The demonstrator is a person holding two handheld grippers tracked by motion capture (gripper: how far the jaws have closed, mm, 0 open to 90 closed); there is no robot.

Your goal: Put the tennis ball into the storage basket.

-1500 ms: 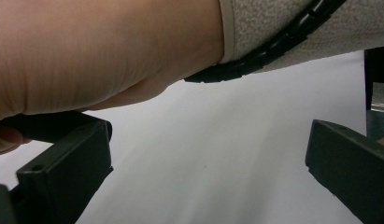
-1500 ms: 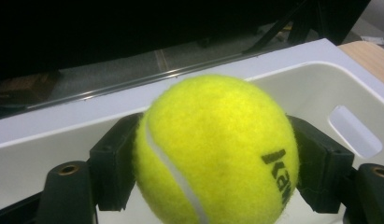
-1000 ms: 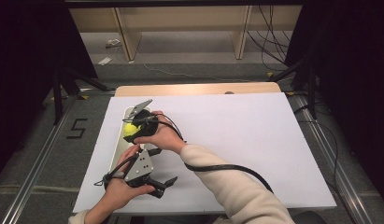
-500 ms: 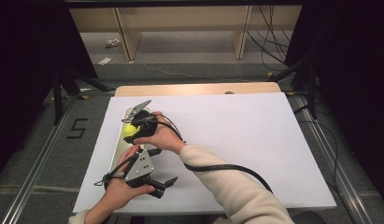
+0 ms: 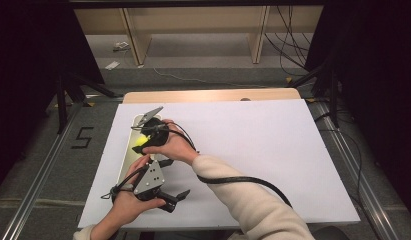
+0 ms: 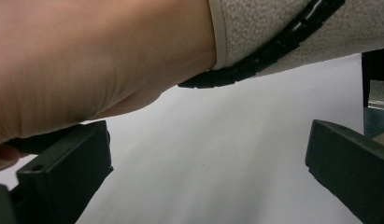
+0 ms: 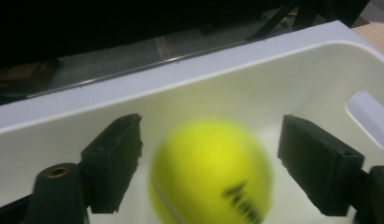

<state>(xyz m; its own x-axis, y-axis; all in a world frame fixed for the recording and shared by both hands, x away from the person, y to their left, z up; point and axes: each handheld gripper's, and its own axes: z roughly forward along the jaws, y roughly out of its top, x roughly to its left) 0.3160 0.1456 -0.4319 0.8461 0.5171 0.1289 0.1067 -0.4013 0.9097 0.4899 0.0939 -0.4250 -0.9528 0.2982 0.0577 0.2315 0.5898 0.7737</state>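
Right gripper [image 7: 208,158], previously closed around the yellow tennis ball [image 7: 210,172], now stands with jaws apart, ball blurred between them.

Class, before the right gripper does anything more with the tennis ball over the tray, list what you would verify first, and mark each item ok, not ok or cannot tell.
1. Right gripper jaws open: ok.
2. Tennis ball between the jaws: ok.
3. Ball gripped or touched by the jaws: not ok, gaps on both sides.
4. Ball resting still in the tray: cannot tell, it is blurred.
5. Left gripper open and holding nothing: ok.
6. Right forearm clear of the left gripper: not ok, it crosses close over it.
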